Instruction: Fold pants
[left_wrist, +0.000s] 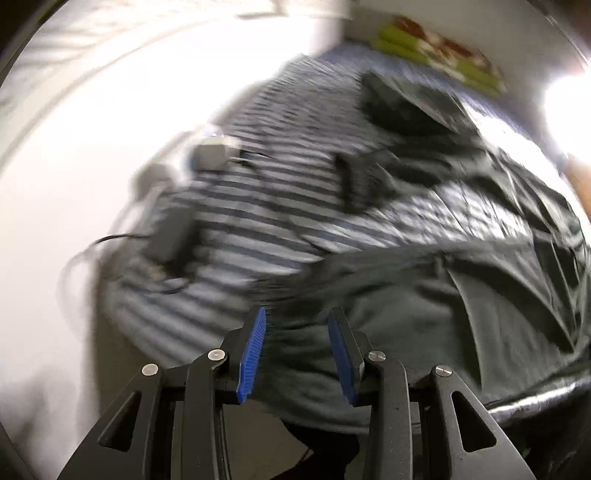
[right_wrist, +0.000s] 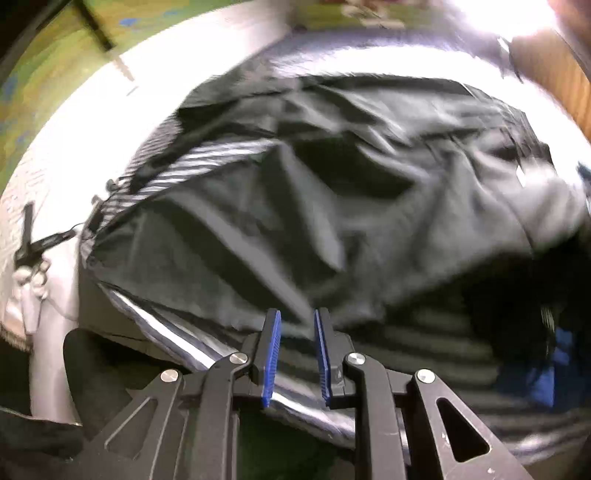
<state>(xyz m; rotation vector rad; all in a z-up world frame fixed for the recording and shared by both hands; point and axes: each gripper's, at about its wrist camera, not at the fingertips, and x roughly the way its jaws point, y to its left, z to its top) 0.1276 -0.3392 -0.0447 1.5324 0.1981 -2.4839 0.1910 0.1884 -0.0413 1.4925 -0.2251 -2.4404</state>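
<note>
Lying seemingly below hand-held gripper (right_wrist: 297, 356): pants (right_wrist: 332, 192)

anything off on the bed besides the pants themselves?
Yes. The dark pants lie crumpled, with deep creases, not flat for folding. At the far edge of the striped sheet sits loose clutter: a grey box and a dark cable. Both frames are blurred.

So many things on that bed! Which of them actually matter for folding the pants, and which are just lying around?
For the job:
- dark pants, spread rumpled on the bed
- left tongs and right tongs, both open, nothing between them
- striped bedcover, the folding surface

Just lying about:
- grey box with cables on the bed's edge
- green patterned bedding at the far end
</note>
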